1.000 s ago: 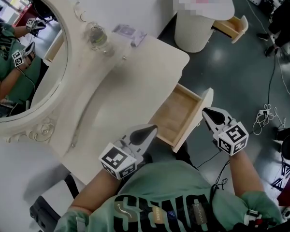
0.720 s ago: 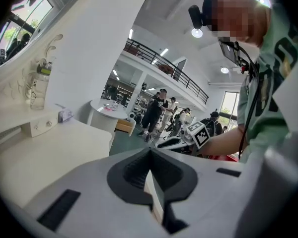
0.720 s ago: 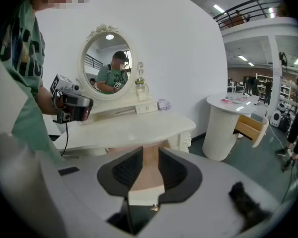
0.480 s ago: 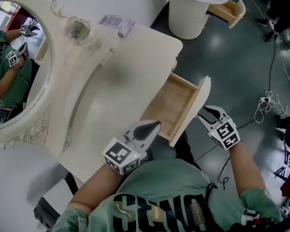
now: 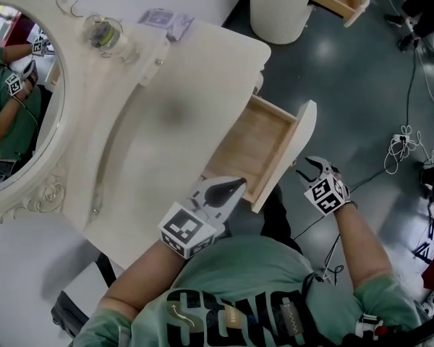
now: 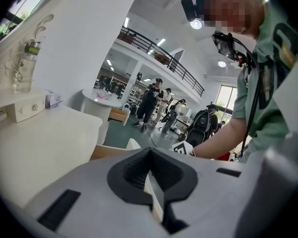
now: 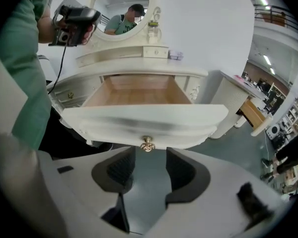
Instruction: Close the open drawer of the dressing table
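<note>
The drawer (image 5: 264, 147) hangs fully out of the dressing table (image 5: 188, 107): nothing closed yet. My right gripper (image 7: 148, 158), jaws just opened with nothing between, faces its brass knob (image 7: 147, 144); my left gripper (image 5: 231, 187) has its jaws together.

The right gripper (image 5: 312, 170) is pointing steeply down; its jaws have just been opening wide, nothing between them. The left gripper (image 5: 231, 187) is holding its jaws together.
</note>
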